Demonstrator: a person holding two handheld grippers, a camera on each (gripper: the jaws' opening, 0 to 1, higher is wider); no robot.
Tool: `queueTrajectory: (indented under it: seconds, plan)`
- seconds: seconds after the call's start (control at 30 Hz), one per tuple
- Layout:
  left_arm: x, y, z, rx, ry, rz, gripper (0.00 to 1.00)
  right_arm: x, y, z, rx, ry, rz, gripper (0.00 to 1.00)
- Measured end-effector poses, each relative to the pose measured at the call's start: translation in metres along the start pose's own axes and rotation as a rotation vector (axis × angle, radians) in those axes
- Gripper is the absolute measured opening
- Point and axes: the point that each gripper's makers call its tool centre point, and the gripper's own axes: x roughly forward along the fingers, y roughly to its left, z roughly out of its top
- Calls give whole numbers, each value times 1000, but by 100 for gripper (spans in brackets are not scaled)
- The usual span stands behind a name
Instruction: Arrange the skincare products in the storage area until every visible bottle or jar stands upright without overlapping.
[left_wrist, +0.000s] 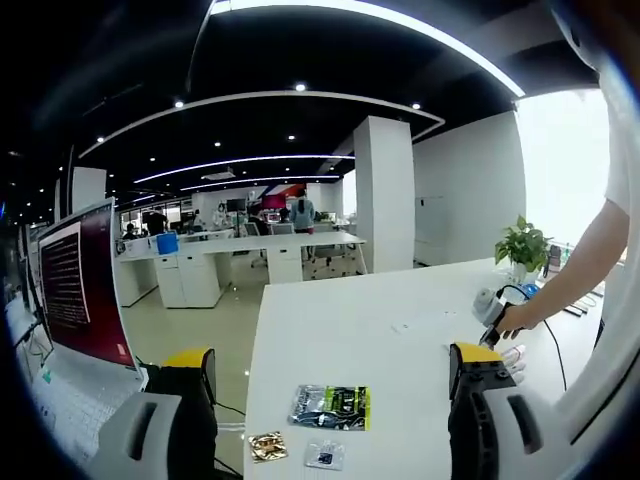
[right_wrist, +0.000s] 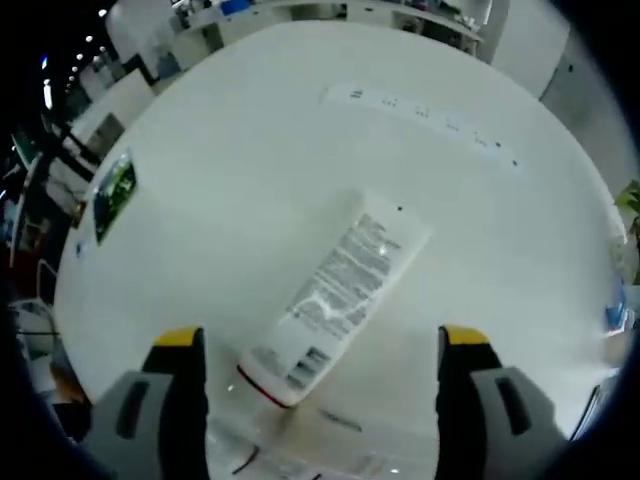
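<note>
In the right gripper view the right gripper (right_wrist: 320, 385) hangs over the white table (right_wrist: 230, 170) with its jaws spread wide and empty, and a white skincare tube (right_wrist: 335, 300) lies flat on its side between them, cap end nearest. In the left gripper view the left gripper (left_wrist: 335, 400) is likewise open with nothing between its jaws. Just beyond lie a green sachet (left_wrist: 331, 407) and two smaller packets, and farther right a person's hand (left_wrist: 515, 320) holds the other gripper near a potted plant (left_wrist: 523, 245).

Bright, even overhead strip light (left_wrist: 400, 20); window glare blown out far right of the fingers (left_wrist: 480, 375). Strong fisheye bending; soft blur below fingertips.
</note>
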Motion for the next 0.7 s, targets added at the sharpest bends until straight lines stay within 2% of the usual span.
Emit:
queueTrajectory:
  seconds: [0.2, 0.4, 0.7]
  plan:
    - [-2, 3, -3, -2, 7, 11, 100, 6, 4, -8, -7, 27, 8, 88]
    - [-3, 8, -6, -10, 12, 25, 100, 6, -5, -5, -45, 24, -30, 80]
    - [4, 3, -9, -15, 23, 13, 99, 8, -7, -3, -49, 6, -44, 76]
